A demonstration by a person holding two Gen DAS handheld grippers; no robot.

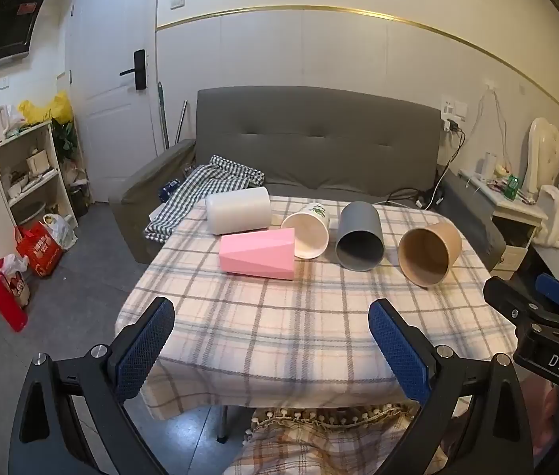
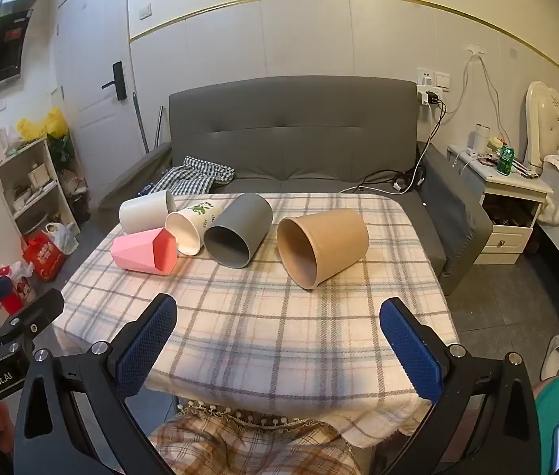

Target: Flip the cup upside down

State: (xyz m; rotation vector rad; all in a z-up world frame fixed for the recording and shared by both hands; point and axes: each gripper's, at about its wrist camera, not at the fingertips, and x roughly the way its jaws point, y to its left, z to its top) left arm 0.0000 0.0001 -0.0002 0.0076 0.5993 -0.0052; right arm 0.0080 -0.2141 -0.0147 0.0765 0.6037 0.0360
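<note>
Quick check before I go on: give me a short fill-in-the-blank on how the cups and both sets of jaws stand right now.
1. All five cups on the checked tablecloth lie on their ____.
2. The cup farthest right is the ____ cup.
3. Both the left gripper and right gripper have their jaws ____, holding nothing.
4. The grey cup lies between the printed white cup and the ____ cup.

Missing words: sides; tan; open; tan
</note>
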